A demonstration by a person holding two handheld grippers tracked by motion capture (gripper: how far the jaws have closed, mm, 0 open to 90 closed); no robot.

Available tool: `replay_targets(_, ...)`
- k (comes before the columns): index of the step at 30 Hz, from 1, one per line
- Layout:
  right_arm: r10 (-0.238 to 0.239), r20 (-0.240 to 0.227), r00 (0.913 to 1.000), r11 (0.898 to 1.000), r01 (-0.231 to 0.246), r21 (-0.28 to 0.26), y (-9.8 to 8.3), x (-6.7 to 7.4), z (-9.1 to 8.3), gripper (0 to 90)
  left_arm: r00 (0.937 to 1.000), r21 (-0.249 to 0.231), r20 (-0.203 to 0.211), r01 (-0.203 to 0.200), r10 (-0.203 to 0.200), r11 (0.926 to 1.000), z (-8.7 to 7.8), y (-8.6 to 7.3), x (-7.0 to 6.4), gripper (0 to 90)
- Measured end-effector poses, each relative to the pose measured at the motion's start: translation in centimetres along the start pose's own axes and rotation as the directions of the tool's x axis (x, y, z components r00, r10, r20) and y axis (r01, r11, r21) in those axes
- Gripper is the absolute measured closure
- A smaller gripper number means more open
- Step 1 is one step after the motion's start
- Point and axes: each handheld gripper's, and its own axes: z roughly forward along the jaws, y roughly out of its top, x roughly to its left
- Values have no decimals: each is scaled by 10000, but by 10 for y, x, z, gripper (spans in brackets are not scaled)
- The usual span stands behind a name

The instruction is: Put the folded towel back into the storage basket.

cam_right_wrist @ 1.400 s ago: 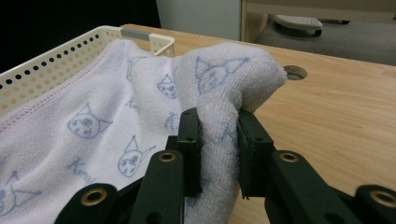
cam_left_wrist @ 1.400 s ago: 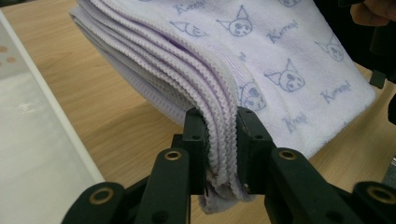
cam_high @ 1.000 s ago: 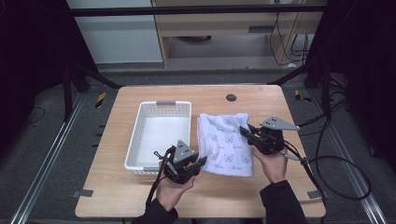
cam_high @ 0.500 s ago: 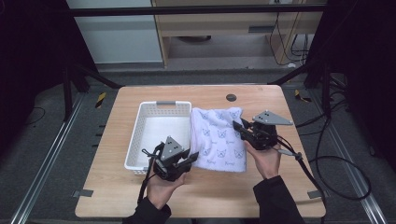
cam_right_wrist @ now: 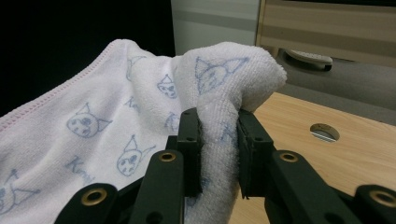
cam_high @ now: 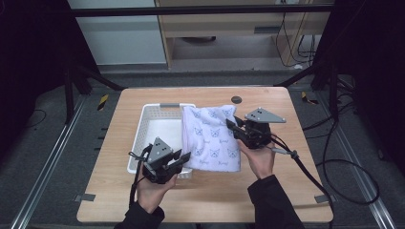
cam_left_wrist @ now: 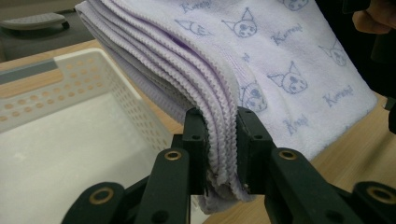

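Left gripper [cam_high: 184,157], lower centre of the high view, clamps the near corner of the towel [cam_high: 210,138]; right gripper [cam_high: 232,125], mid-frame, clamps the far corner. Towel hangs between them, long axis running near to far, its left edge over the basket [cam_high: 143,125] rim. Folded, lilac-white, cat-face print.

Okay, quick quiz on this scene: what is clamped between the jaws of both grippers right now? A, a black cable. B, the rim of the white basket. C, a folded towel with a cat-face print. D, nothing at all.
C: both gripper views show the jaws pressed on the folded towel, and in the high view the left gripper and right gripper hold its opposite corners beside the white basket.
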Motion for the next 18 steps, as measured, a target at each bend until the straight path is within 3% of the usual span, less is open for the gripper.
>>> replay_targets(18, -199, -363, 9991, 9997, 193, -158, 15, 29, 24, 739, 9975, -243, -579, 402, -415, 9989, -25, -9, 25, 749)
